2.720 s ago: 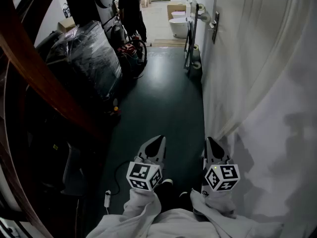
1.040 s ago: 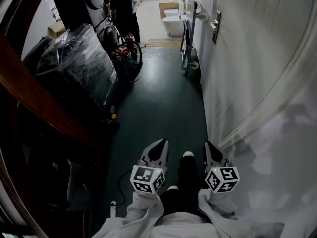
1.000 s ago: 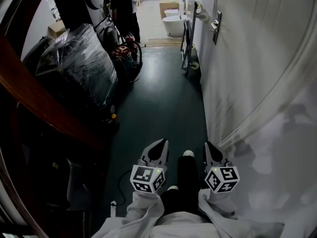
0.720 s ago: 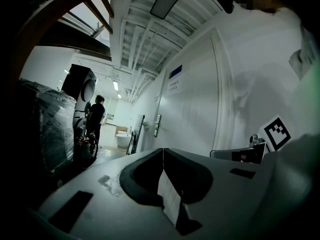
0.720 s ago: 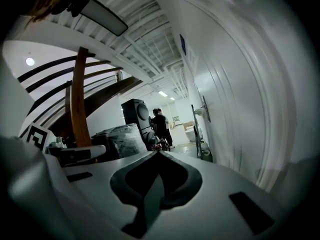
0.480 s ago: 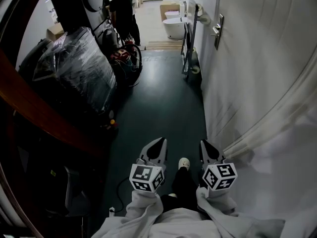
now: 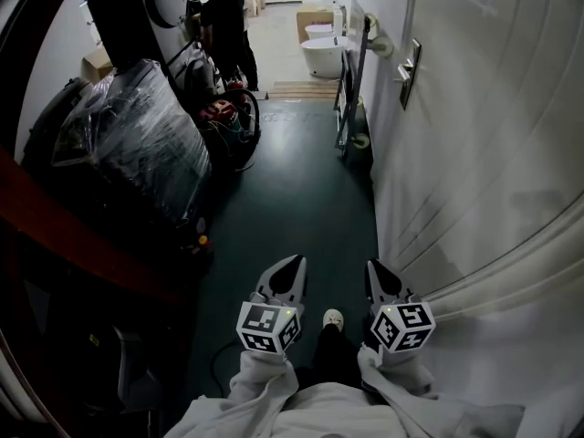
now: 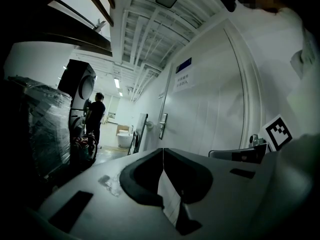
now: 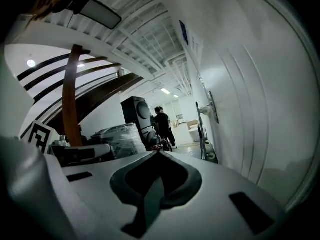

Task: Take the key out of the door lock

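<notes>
My left gripper (image 7: 295,263) and right gripper (image 7: 373,269) are both pinched closed, nothing in them. The silver metal door lock plate (image 7: 408,71) sits upper right on the white panelled door (image 7: 474,144). The key's too small to spot, and the blue door sign (image 8: 183,65) isn't readable.

The place looks like a storage corridor in a warehouse or workshop building, not a home. A plastic-wrapped bundle (image 7: 137,144), a cardboard box (image 7: 315,15), a loose bathtub (image 7: 330,57) and a tall dark machine (image 7: 137,7) line the dark green floor (image 7: 292,199) beside a white door (image 7: 474,153). Bare ceiling beams (image 8: 145,29) run overhead.
</notes>
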A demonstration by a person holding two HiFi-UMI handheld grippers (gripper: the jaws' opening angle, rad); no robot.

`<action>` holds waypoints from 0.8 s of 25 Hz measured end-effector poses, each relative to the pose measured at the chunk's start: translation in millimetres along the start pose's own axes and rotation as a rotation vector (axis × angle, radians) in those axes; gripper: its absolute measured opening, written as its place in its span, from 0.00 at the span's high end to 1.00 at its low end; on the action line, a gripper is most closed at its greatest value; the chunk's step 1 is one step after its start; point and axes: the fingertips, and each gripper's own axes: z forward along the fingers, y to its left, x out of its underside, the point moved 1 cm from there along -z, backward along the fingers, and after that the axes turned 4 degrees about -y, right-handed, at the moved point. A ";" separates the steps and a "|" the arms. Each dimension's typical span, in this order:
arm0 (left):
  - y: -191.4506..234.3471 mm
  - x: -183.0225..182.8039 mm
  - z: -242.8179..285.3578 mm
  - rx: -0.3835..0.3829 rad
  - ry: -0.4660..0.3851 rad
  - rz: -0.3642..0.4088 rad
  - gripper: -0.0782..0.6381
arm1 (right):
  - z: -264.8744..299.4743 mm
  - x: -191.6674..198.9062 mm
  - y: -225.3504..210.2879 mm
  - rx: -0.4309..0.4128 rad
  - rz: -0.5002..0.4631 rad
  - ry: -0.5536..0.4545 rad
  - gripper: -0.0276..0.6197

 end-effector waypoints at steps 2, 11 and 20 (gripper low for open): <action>7.2 -4.0 14.9 -0.003 0.001 -0.002 0.87 | 15.9 -4.9 -6.1 -0.005 0.003 0.006 0.88; 34.7 -15.2 82.8 -0.023 -0.006 -0.017 0.87 | 84.6 -25.7 -40.1 -0.033 -0.025 0.033 0.88; 42.4 -6.2 149.9 -0.030 0.002 -0.030 0.87 | 128.8 -37.7 -94.1 -0.017 -0.064 0.040 0.88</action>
